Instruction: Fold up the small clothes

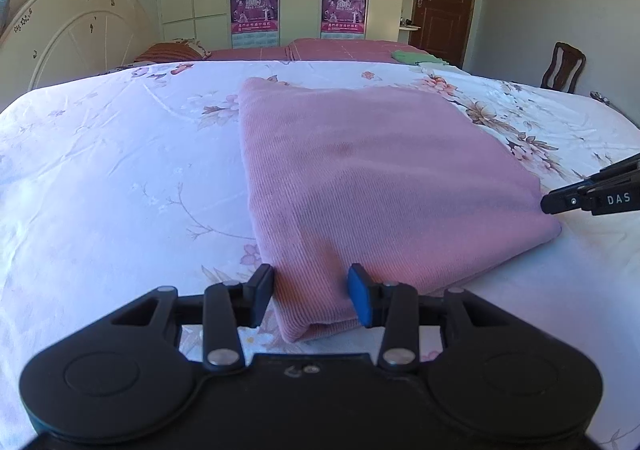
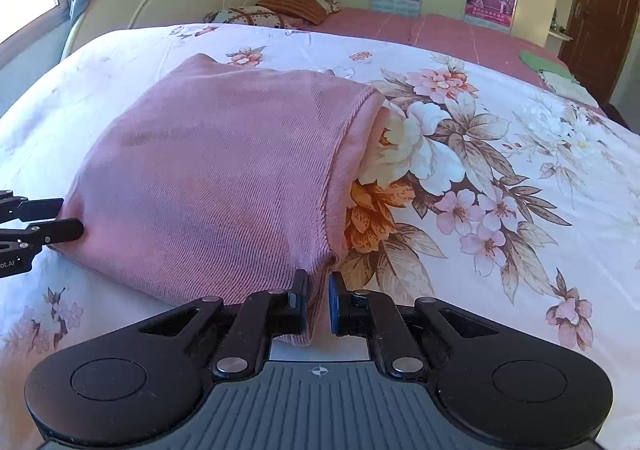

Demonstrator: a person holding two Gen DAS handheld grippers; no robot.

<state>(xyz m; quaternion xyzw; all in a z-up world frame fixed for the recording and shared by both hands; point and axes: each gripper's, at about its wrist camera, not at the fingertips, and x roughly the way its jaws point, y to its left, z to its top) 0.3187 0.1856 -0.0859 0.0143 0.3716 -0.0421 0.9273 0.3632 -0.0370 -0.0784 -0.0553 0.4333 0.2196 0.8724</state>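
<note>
A pink knitted garment (image 1: 360, 170) lies folded into a rough rectangle on the floral bedsheet (image 1: 120, 178). In the left wrist view my left gripper (image 1: 312, 292) holds the near left corner of the garment, a thick fold filling the gap between its blue-padded fingers. In the right wrist view my right gripper (image 2: 318, 298) is shut on a thin edge at the garment's (image 2: 220, 178) near right corner. The left gripper (image 2: 66, 218) shows there at the cloth's left corner, and the right gripper's tip (image 1: 548, 204) shows at the garment's right side in the left wrist view.
The floral sheet (image 2: 500, 170) spreads wide on both sides of the garment. A green cloth (image 1: 416, 57) lies at the far right of the bed. Pillows (image 2: 280, 10) and a cream headboard (image 1: 72, 26) are at the far left. A wooden chair (image 1: 562, 66) stands beside the bed.
</note>
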